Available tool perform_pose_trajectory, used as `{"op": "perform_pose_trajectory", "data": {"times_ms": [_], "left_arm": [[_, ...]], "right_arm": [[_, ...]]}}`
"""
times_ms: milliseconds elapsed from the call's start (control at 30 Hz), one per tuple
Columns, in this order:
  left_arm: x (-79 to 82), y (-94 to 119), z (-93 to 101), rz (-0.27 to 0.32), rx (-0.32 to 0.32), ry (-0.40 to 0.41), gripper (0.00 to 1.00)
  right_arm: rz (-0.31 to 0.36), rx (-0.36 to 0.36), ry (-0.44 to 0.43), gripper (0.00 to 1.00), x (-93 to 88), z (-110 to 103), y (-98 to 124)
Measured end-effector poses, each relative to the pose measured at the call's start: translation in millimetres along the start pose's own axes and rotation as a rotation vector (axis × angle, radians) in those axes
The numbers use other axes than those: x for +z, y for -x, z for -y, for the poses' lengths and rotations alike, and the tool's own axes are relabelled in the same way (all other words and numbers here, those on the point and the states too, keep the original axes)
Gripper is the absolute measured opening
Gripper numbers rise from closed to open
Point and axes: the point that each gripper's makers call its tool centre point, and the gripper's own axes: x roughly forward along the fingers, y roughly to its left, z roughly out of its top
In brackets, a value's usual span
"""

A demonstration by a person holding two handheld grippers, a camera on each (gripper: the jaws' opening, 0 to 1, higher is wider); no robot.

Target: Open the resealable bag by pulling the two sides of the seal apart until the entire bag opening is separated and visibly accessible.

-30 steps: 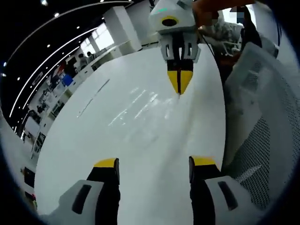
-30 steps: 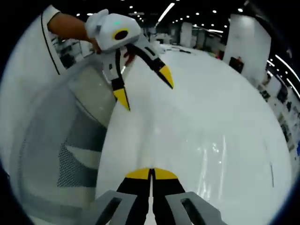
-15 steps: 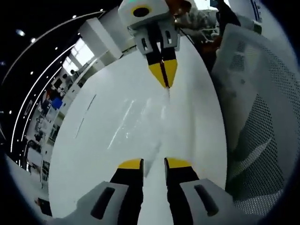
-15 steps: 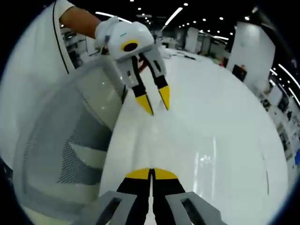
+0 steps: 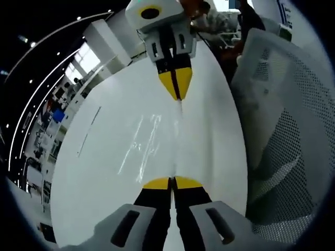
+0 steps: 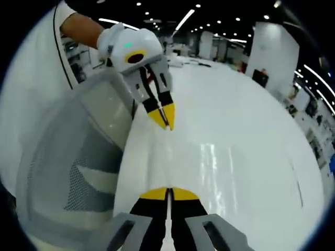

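Note:
A clear resealable bag [image 5: 157, 141] lies on the white table [image 5: 94, 172], showing mostly as glints and a thin raised crease. In the left gripper view, my left gripper [image 5: 171, 182] is shut at the near end of that crease. My right gripper [image 5: 178, 97] is shut at its far end. In the right gripper view, the right gripper [image 6: 168, 191] is shut on the bag [image 6: 159, 157], and the left gripper [image 6: 167, 124] pinches the opposite end. The film stretches between the two pairs of yellow tips. The seal itself is too faint to make out.
A white mesh-backed chair [image 5: 285, 130] stands close along the table's edge, also visible as the chair [image 6: 68, 167] in the right gripper view. A person's arm [image 6: 78, 27] holds the left gripper. Open table surface [image 6: 251, 157] spreads away from the chair.
My left gripper's jaws went from wide open to shut on the bag's near end. The right gripper stayed shut. The two grippers have lined up facing each other.

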Motion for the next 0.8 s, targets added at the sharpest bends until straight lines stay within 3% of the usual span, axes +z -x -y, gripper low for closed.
{"op": "perform_pose_trajectory", "data": {"times_ms": [100,367,433,800], "left_arm": [[-0.4,1,-1.1,-0.001,0.002,0.0,0.0],[3.5,6,-10.5,0.004,-0.004,0.035,0.0],[6.3,6,-12.8,0.012,0.001,0.049,0.0],[12.8,6,-12.0,0.029,0.007,0.068,0.0]], "right_arm": [[0.015,-0.01,0.0,0.01,4.1,1,-1],[0.111,-0.04,-0.091,0.09,39.8,6,-5],[0.14,-0.048,-0.08,0.09,50.6,4,-10],[0.176,-0.042,-0.082,0.12,68.3,2,-31]]}}
